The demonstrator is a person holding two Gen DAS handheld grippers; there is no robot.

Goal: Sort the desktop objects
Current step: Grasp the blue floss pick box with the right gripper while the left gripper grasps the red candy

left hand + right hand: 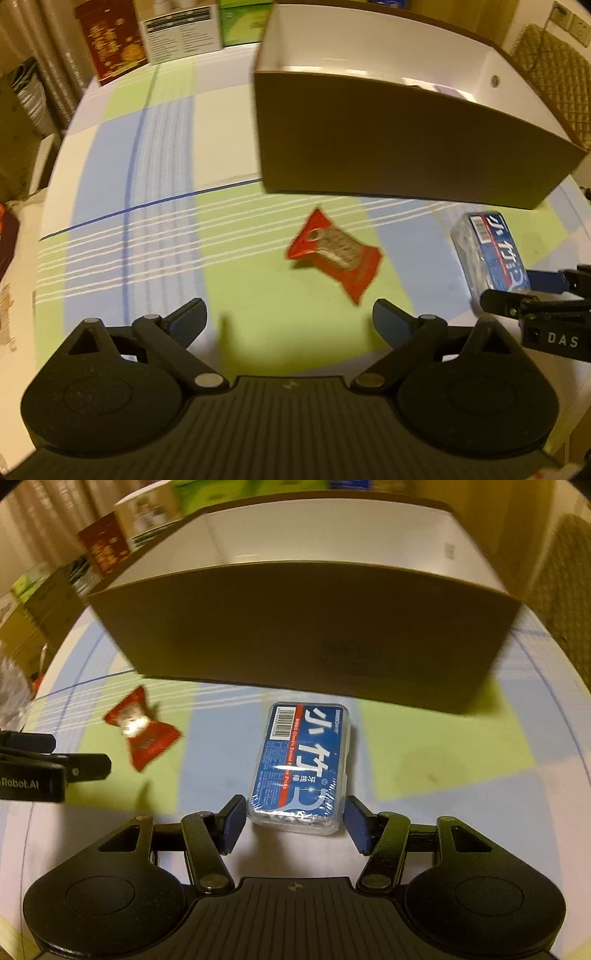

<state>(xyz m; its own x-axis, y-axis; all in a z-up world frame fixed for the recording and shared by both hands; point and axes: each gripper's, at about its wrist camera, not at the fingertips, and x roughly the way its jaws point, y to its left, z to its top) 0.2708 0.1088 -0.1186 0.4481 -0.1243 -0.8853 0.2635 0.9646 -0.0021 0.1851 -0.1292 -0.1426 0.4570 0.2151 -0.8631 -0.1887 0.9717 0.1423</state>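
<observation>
A red snack packet (pixel 332 254) lies flat on the checked tablecloth, just ahead of my left gripper (pixel 290 319), which stands open around nothing. A blue box of floss picks (pixel 303 764) sits lengthwise between the pads of my right gripper (pixel 295 823), and both pads rest against its sides. That box stays sharp while the background blurs. The same blue box (pixel 487 251) shows in the left wrist view at the right edge, with the right gripper (pixel 509 286) on it. A big brown box with a white inside (pixel 406 140) stands open-topped right behind both items.
The brown box (pixel 303 638) fills the space ahead of the right gripper. Printed cartons (pixel 110 40) line the table's far edge. The table's left edge (pixel 48 206) curves close by. A left finger (pixel 85 768) reaches in near the red packet (pixel 142 731).
</observation>
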